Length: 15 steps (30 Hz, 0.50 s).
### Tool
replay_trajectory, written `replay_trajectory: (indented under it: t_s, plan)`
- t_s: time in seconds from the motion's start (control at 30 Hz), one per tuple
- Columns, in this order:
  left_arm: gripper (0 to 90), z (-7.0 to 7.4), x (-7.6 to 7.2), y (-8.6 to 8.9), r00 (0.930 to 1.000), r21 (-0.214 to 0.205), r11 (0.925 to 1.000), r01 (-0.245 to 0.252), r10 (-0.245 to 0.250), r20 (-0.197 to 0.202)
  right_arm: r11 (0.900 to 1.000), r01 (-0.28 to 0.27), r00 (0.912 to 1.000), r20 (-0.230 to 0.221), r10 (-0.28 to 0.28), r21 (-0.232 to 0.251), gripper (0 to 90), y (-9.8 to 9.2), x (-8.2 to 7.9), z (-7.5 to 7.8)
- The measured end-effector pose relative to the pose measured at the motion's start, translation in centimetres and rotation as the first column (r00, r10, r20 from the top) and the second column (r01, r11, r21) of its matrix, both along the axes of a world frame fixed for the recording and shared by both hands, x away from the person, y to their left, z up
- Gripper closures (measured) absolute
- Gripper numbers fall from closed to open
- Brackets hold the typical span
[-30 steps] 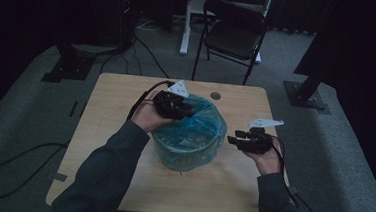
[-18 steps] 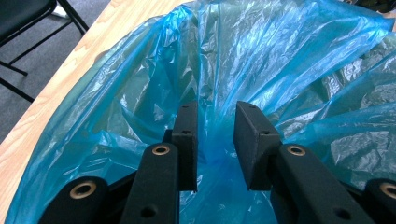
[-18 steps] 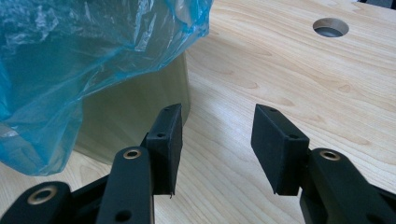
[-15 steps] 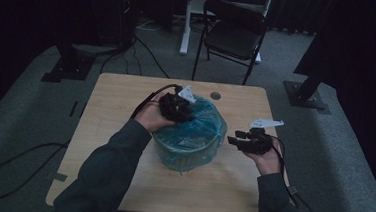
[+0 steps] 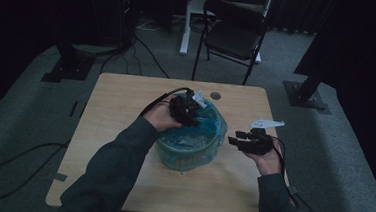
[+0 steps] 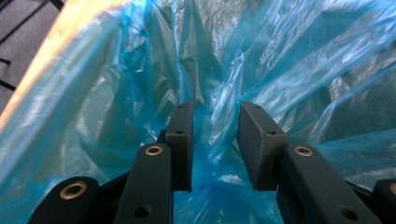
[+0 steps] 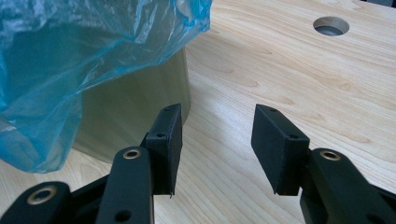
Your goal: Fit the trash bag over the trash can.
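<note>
Blue bag (image 5: 194, 136) lines the bin (image 7: 130, 107) mid-bench (image 5: 127, 91). Left gripper (image 6: 215, 140) sits over the bin's far rim, fingers (image 6: 182, 135) just opening, a bag fold loose between them. Right gripper (image 7: 215, 144) sits beside the bin, open and empty. Left is nearer.

a dim studio or lab set up for recording, not a home: a pale wooden worktop (image 5: 126, 106) with a cable hole (image 5: 216, 95) stands alone on grey carpet (image 5: 19, 119), ringed by black curtains (image 5: 27, 4), heavy stand bases (image 5: 307, 94), trailing cables (image 5: 7, 158) and one folding chair (image 5: 233, 34)
</note>
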<state>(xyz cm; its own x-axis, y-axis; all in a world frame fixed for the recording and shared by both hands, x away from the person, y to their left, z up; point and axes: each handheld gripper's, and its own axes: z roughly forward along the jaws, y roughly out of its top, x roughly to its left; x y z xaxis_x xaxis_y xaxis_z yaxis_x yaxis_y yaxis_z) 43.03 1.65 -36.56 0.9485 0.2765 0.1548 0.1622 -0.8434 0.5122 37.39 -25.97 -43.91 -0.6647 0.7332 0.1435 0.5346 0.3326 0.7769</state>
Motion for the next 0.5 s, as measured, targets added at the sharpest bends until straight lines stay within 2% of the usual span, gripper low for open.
replay_trajectory:
  t_s: [0.17, 0.37, 0.47, 0.5]
  plan:
    - [66.1, -0.3, 0.1, -0.5, 1.0000, 0.045, 0.9990, 0.004, -0.004, -0.005, 1.0000, -0.001, 1.0000, 0.000, 0.001, -0.001, 52.7, 0.0, 0.0, 0.0]
    - [64.7, -0.6, 0.2, -0.8, 1.0000, 0.078, 0.9969, 0.006, -0.006, -0.005, 1.0000, -0.003, 1.0000, -0.001, 0.003, -0.002, 52.7, 0.1, 0.0, 0.0]
    - [63.4, -1.0, 0.4, -1.3, 1.0000, 0.136, 0.9907, 0.003, -0.002, -0.010, 1.0000, -0.004, 1.0000, -0.001, 0.004, -0.003, 52.6, 0.1, 0.0, -0.1]
    - [62.6, -1.0, 0.4, -1.3, 1.0000, 0.136, 0.9907, 0.003, -0.002, -0.010, 1.0000, -0.004, 1.0000, -0.001, 0.004, -0.003, 52.6, 0.1, 0.0, -0.1]
